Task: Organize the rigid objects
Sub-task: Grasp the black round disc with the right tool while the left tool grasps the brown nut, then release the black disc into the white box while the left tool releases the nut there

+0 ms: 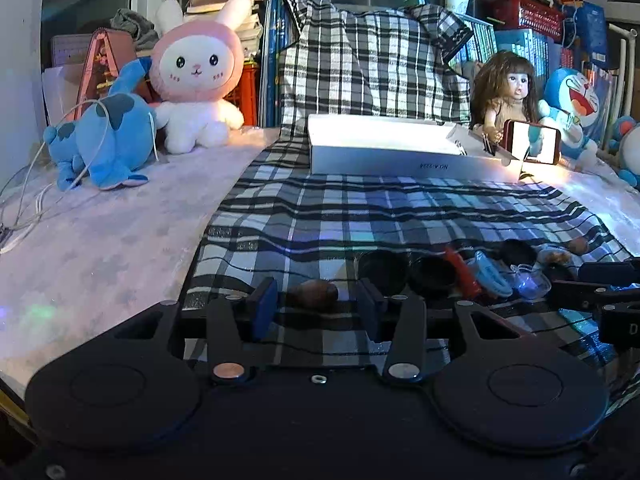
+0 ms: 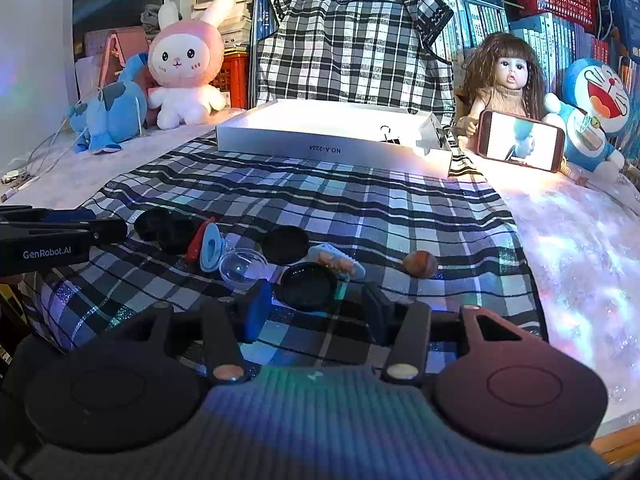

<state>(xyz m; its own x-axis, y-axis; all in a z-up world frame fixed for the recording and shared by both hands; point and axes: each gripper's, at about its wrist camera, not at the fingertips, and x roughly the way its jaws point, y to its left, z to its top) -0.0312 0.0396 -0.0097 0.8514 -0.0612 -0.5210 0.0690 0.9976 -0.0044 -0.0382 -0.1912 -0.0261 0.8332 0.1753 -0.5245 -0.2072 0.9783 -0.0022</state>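
Our left gripper (image 1: pixel 316 306) brackets a brown nut (image 1: pixel 314 294), the right gripper (image 2: pixel 316 312) a black lid (image 2: pixel 308 286), both ungripped. Clutter crowds alongside. The white box (image 2: pixel 332 150) reads "NO.A-2224".

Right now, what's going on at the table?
A person is working two handheld grippers over small items scattered on the plaid cloth. The left gripper straddles a brown nut-like piece; the right gripper frames a round black lid. Neither is visibly clamped yet. The white box behind looks nearly empty, apart from a binder clip.
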